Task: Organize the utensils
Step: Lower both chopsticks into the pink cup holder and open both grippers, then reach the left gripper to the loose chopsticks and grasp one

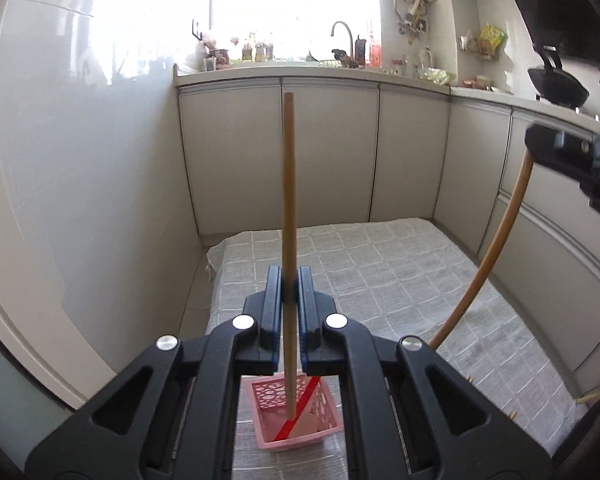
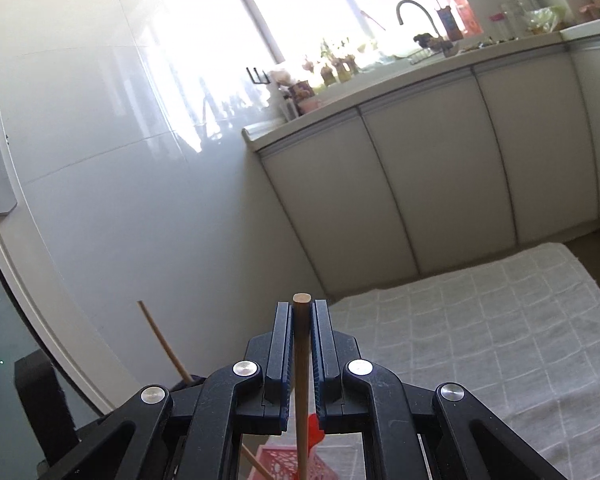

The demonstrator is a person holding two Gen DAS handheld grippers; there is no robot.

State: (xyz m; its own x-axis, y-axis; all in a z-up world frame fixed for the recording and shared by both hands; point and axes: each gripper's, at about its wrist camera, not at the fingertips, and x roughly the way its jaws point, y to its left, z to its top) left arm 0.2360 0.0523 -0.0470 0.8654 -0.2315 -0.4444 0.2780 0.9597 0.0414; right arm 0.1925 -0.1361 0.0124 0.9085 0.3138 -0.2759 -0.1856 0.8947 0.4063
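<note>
A plain wooden chopstick (image 1: 289,208) stands upright, clamped in the left hand-held gripper (image 1: 289,288), its tip inside a pink latticed basket (image 1: 324,404) on the grey checked cloth (image 1: 400,264). The right hand-held gripper (image 2: 301,312) is closed on a second chopstick (image 2: 302,360).

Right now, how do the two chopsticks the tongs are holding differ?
The left tongs grip the left chopstick mid-shaft, so it sticks far past them; the right tongs grip the right chopstick at its top end. Both are plain wood, held with lower ends toward the pink basket.
</note>
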